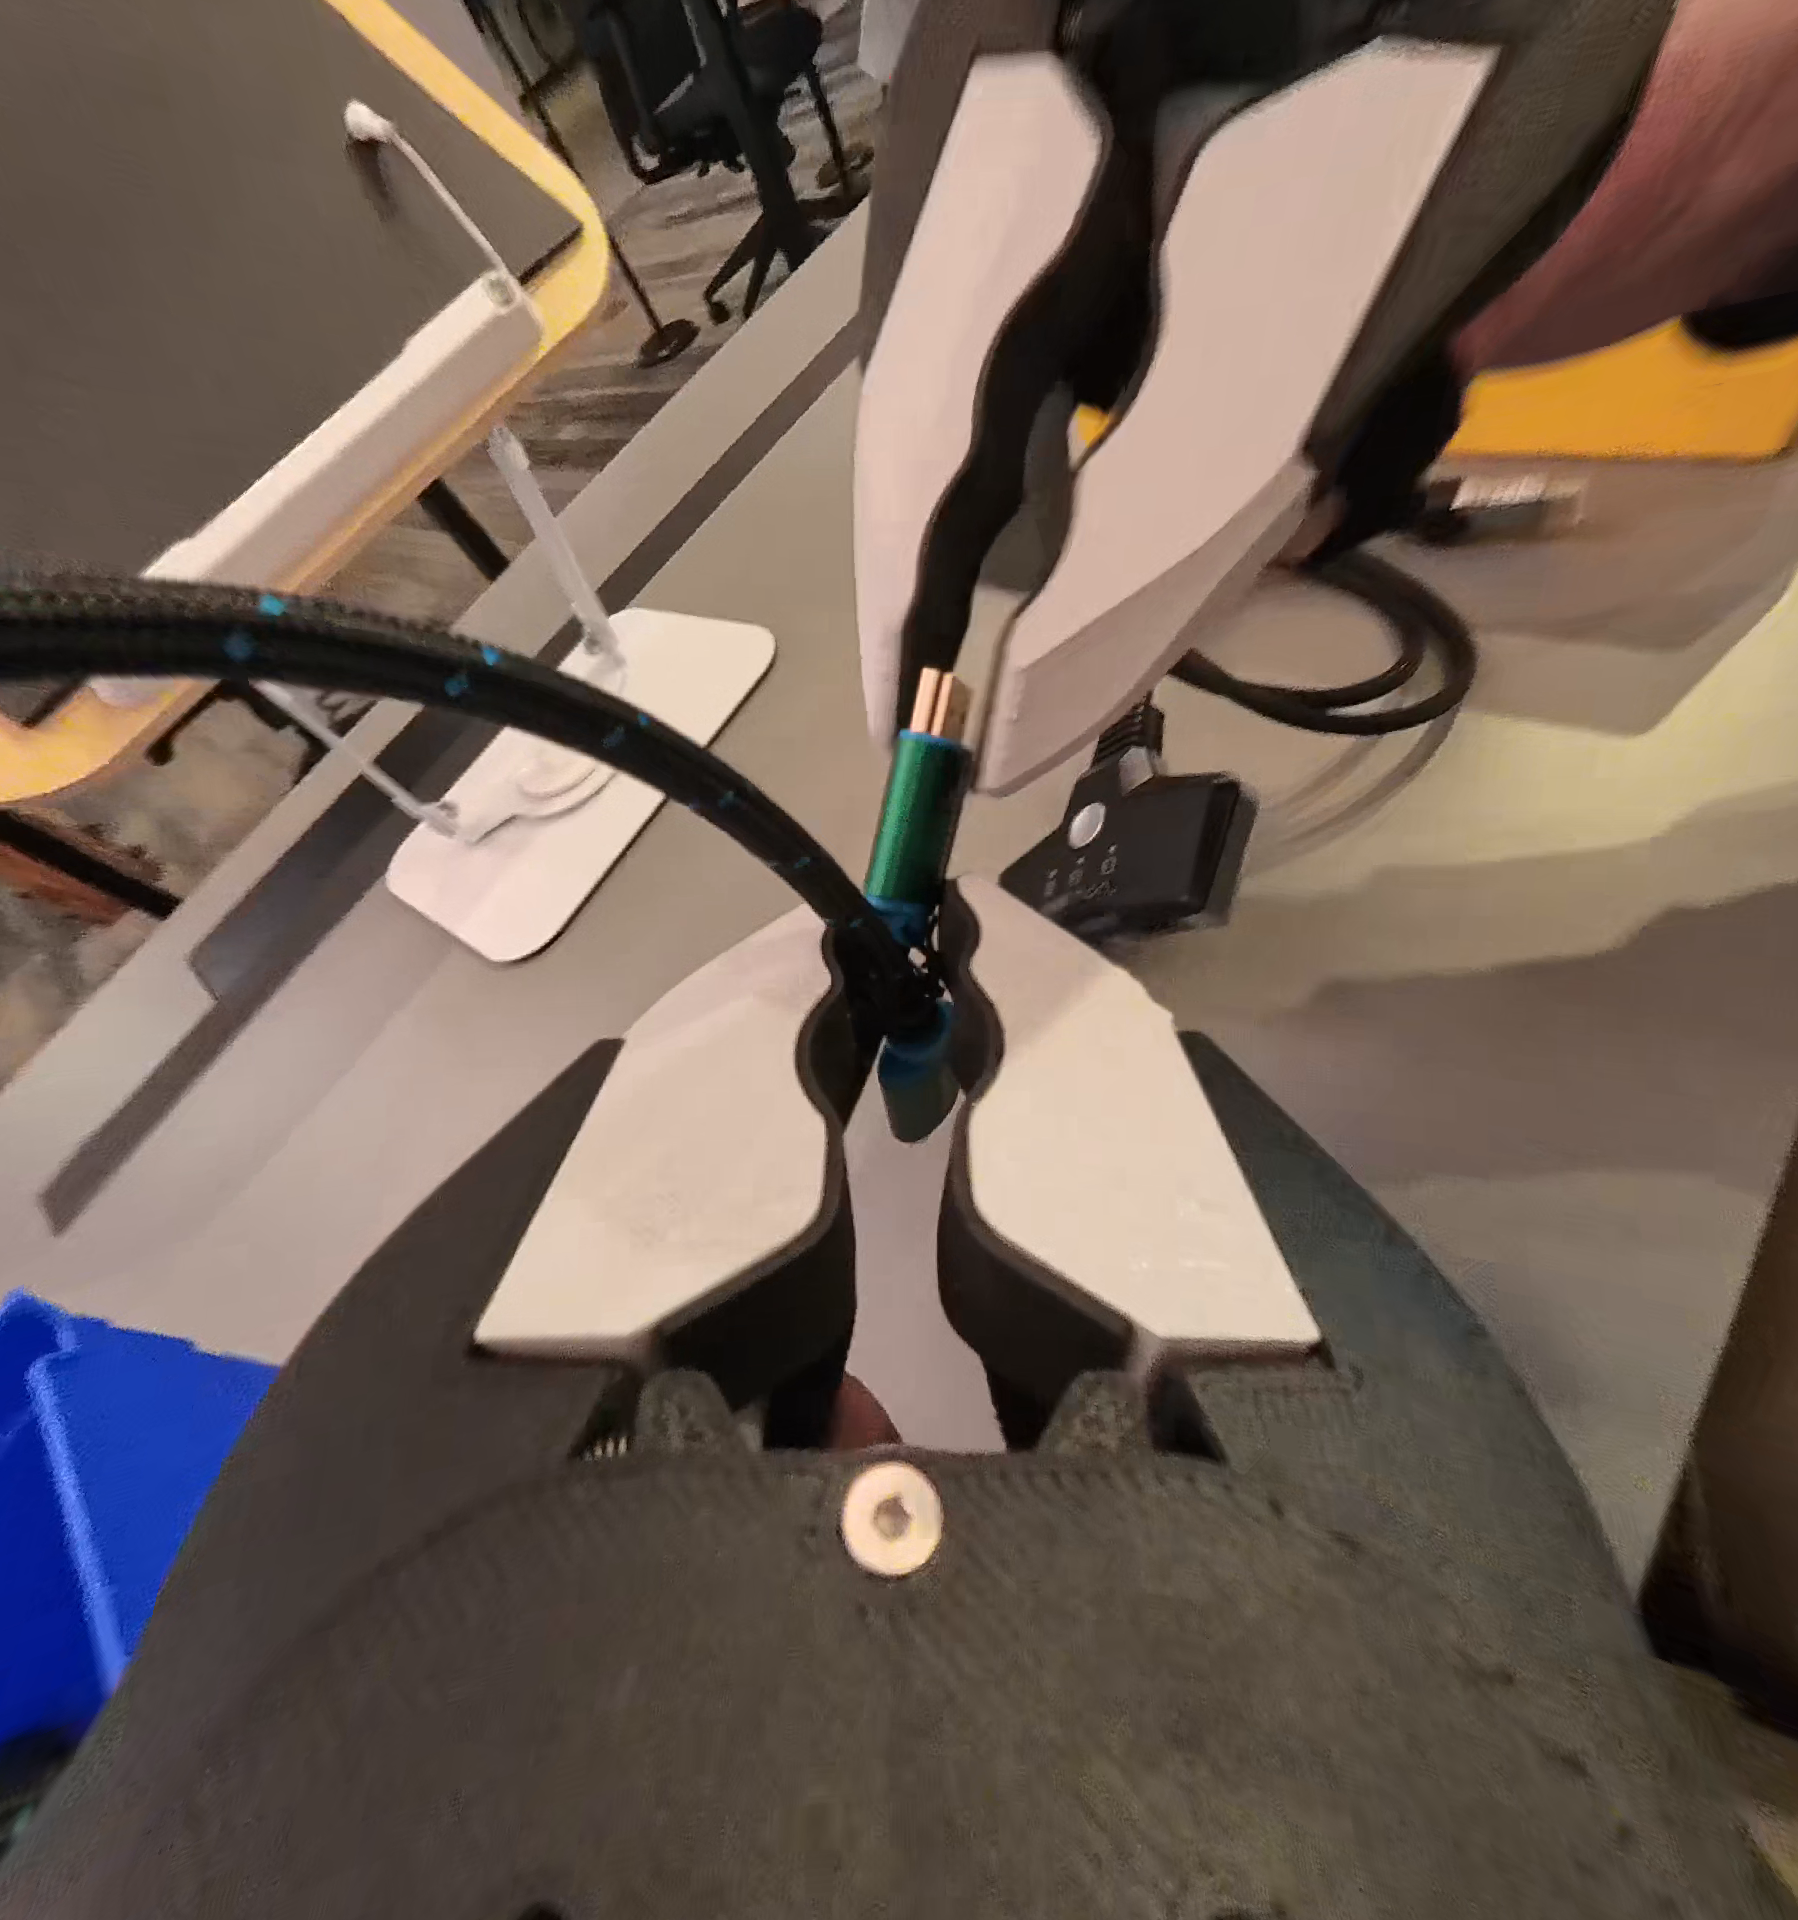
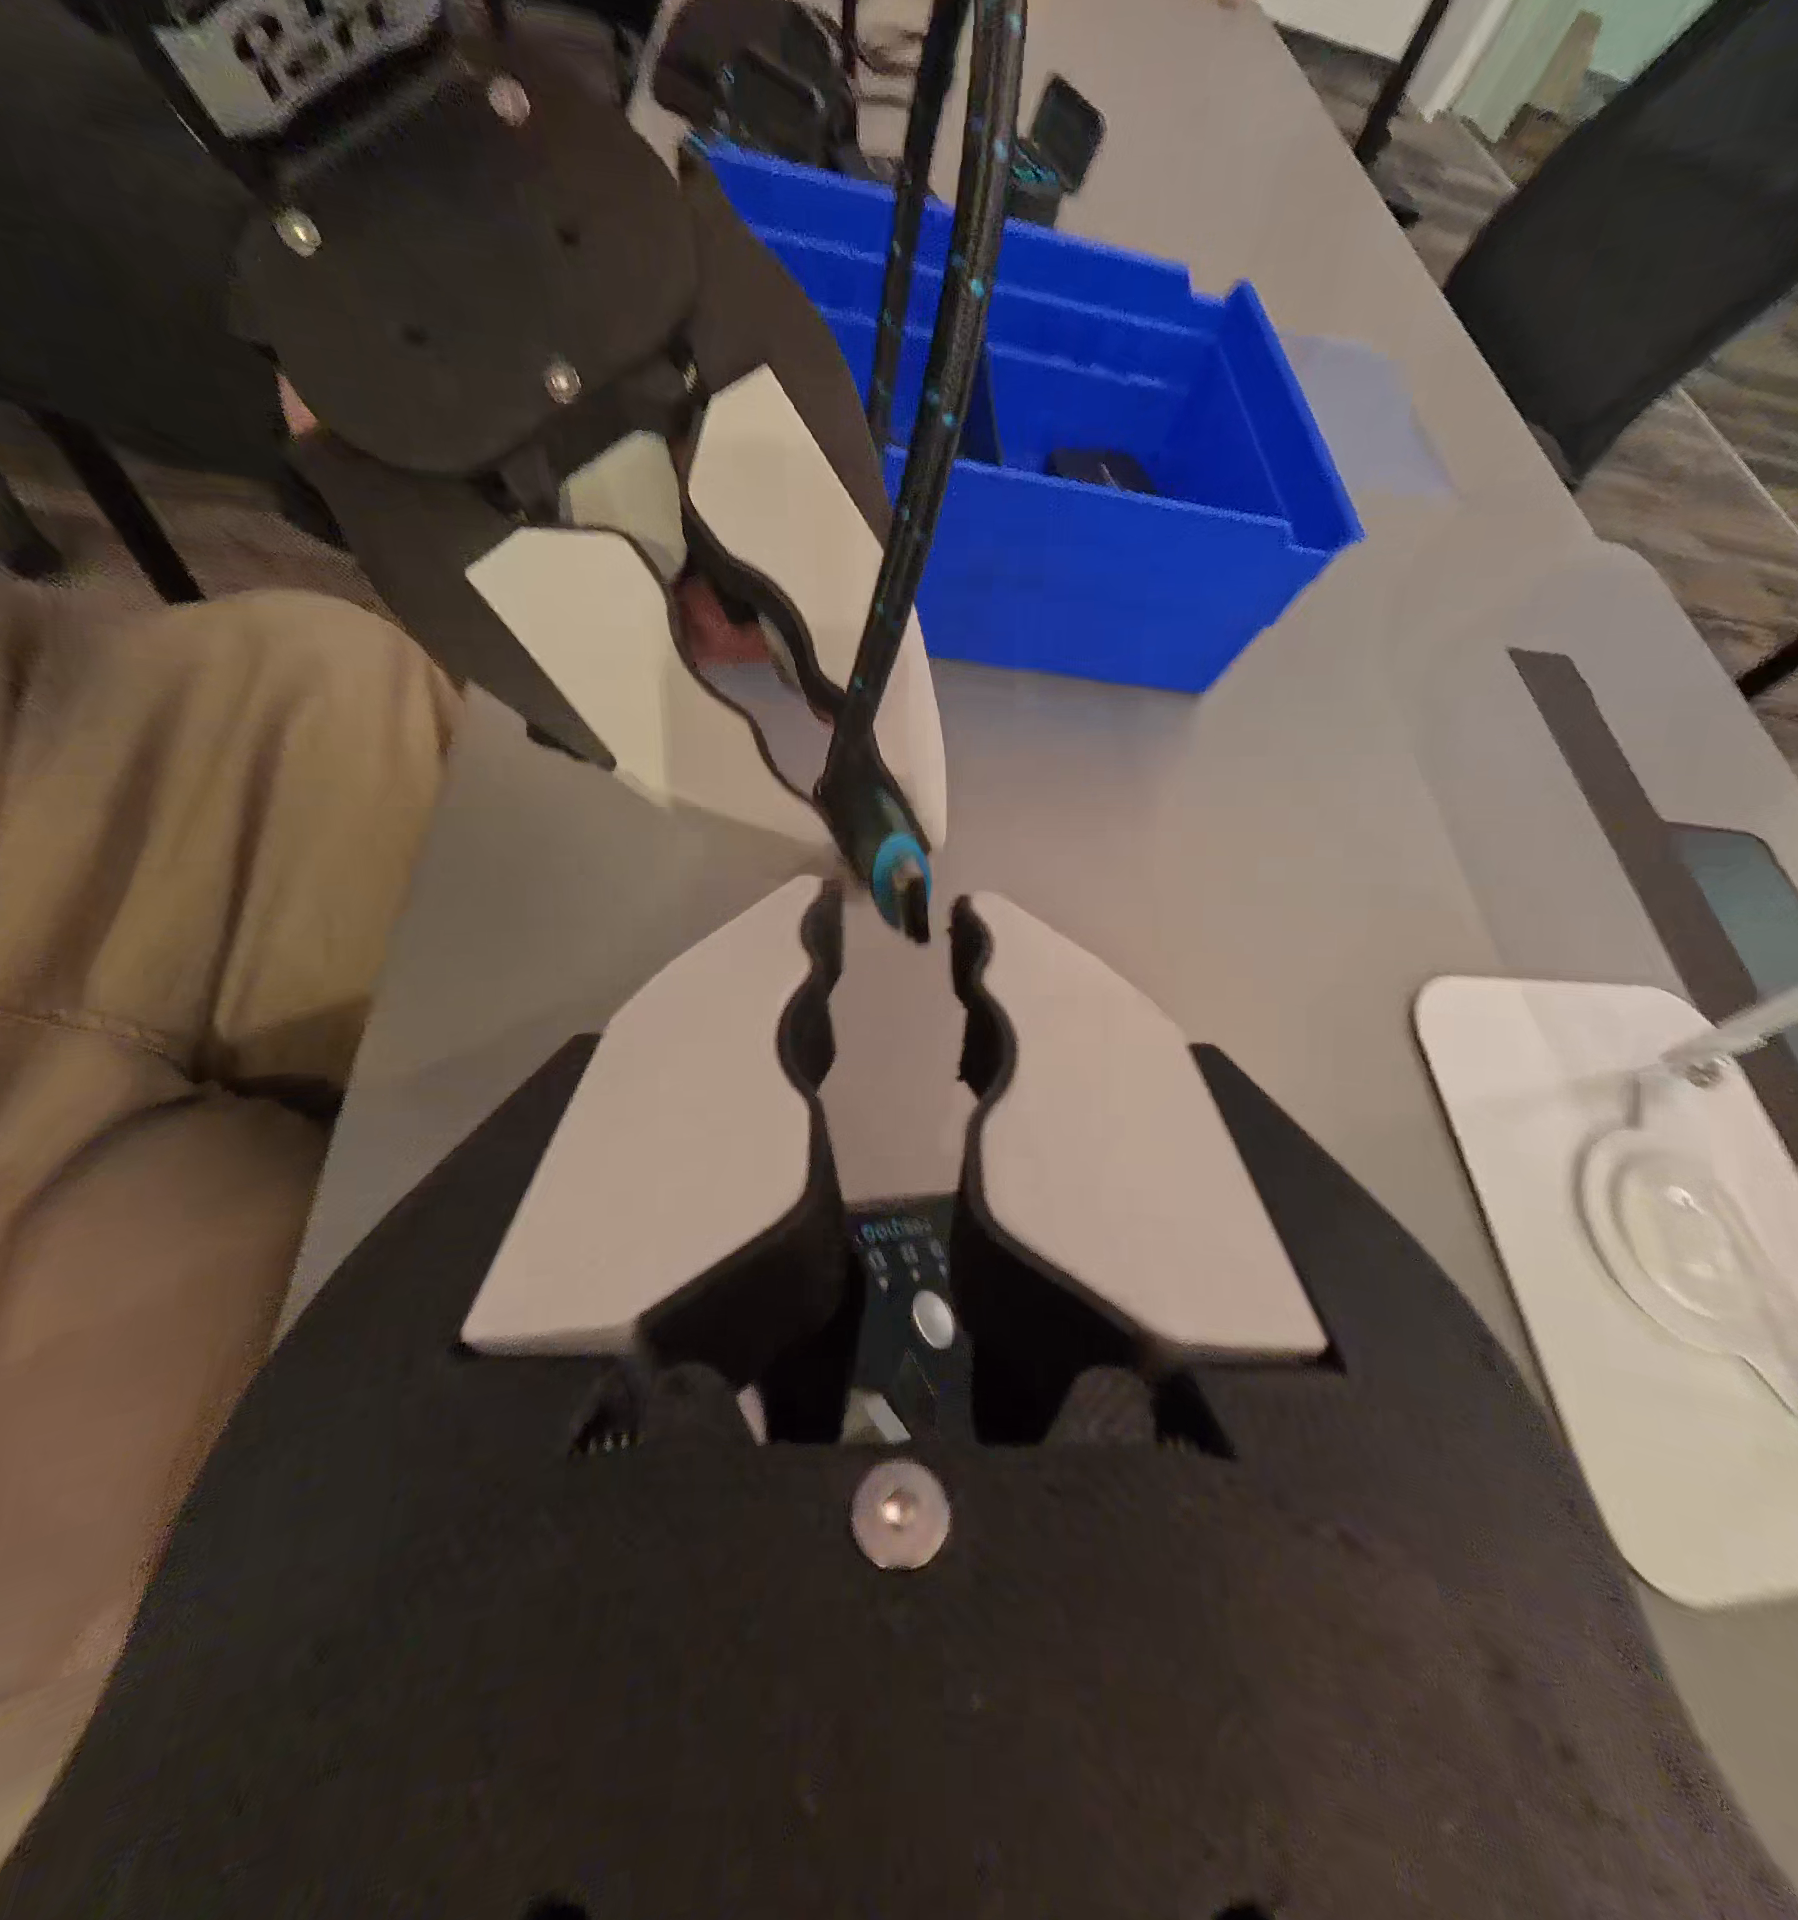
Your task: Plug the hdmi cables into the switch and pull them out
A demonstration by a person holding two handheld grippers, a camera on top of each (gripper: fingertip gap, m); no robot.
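Observation:
My left gripper is shut on a black braided HDMI cable just behind its green plug. The plug's gold tip points up into the gap between the fingertips of my right gripper, which comes in from above. A second blue-green plug sits farther back between the left fingers. In the right wrist view my right gripper is open, with the plug at its tips and daylight on both sides. The black switch lies on the table beyond; it also shows between the right fingers.
A blue bin stands on the grey table behind the left gripper. A white stand base with a clear arm is beside the work area. Black cables coil behind the switch. A person's tan trouser leg is at the table edge. Only a small space, under 4 cm, lies between the two pairs of fingers.

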